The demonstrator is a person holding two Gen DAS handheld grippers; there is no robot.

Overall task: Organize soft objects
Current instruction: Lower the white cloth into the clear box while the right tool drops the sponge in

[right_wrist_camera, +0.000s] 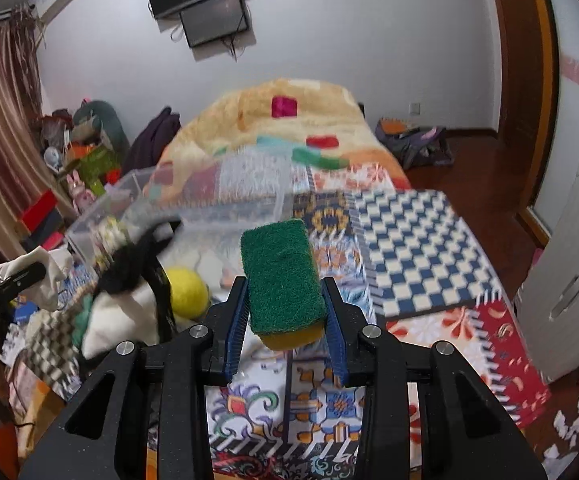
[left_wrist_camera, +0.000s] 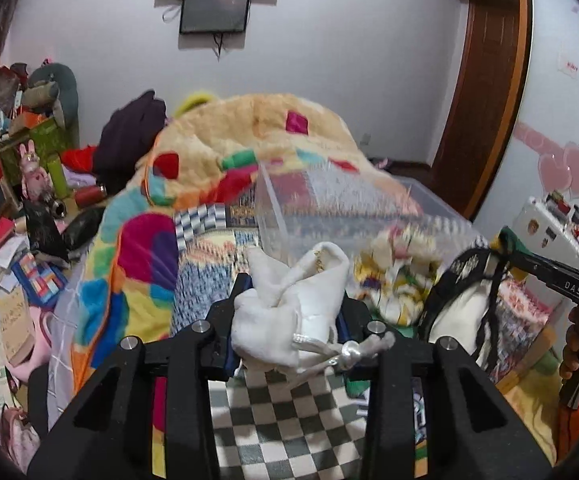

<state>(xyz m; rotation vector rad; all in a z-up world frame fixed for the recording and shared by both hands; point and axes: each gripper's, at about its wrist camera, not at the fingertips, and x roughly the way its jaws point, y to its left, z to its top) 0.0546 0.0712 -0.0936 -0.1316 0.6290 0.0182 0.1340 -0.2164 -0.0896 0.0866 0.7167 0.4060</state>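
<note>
Two soft loads are in your grip: your left hand-held gripper (left_wrist_camera: 295, 316) is closed on a limp white drawstring cloth pouch (left_wrist_camera: 289, 304), light and floppy, bunched between its fingers. Your right hand-held gripper (right_wrist_camera: 285, 316) clamps a green-topped yellow scouring sponge (right_wrist_camera: 281, 280) across its springy sides, ahead of which lies the clear plastic storage bin (right_wrist_camera: 137, 200) on the bed.
</note>
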